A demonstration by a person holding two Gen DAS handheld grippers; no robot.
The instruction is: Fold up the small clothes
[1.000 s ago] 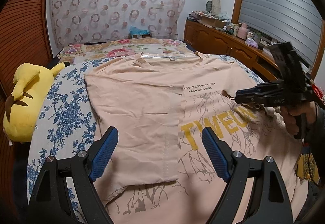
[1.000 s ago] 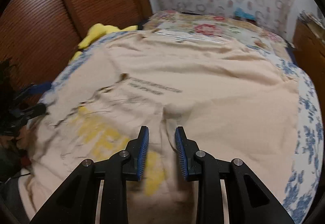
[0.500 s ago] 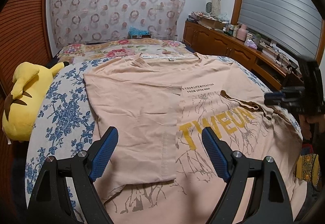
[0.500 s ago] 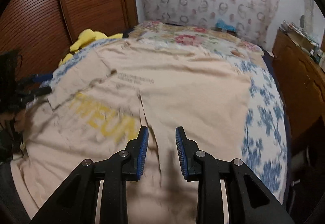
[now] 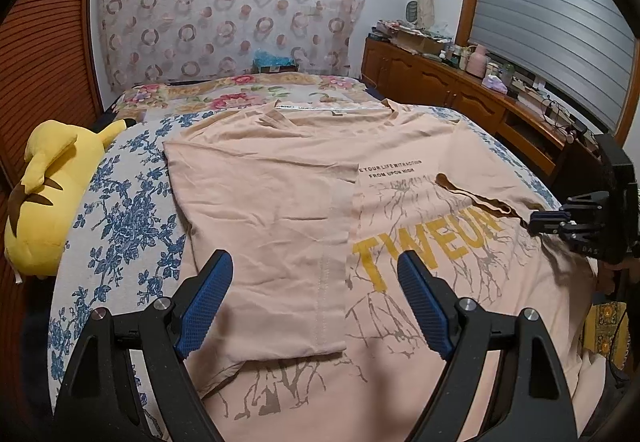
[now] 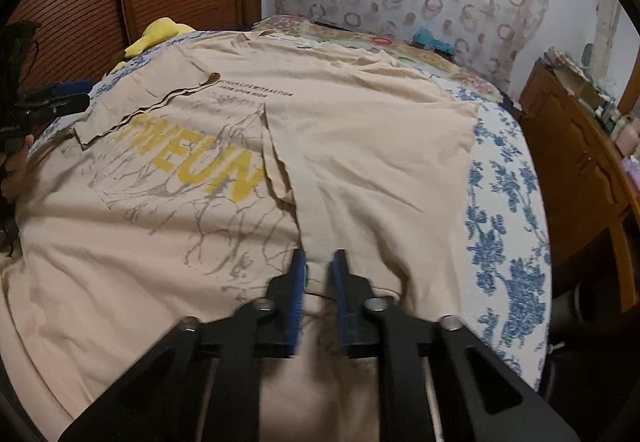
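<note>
Shirt [image 5: 280, 201], peach with yellow lettering and grey tree print, is spread flat on the bed [image 5: 120, 209], collar toward the far end. One side panel is folded inward over the chest, its edge running down the middle of the print. The opposite sleeve is turned over, its hem lying across the upper print.

Right gripper [image 6: 318, 268] is seen low over the shirt's near hem; its jaws have just been closing and are drawn almost together, with a narrow band of the folded fabric edge between the blue pads [image 6: 298, 282]. Whether the pads actually press the cloth cannot be told, owing to motion blur. In the left view this gripper is seen at the shirt's right margin.

Left gripper [image 5: 316, 302] is held above the folded panel, jaws spread wide, nothing between them.

Yellow plush [image 5: 44, 193] lies at the bed's left edge beside the shirt. Cabinet [image 5: 440, 81] along the wall carries assorted bottles and boxes.
</note>
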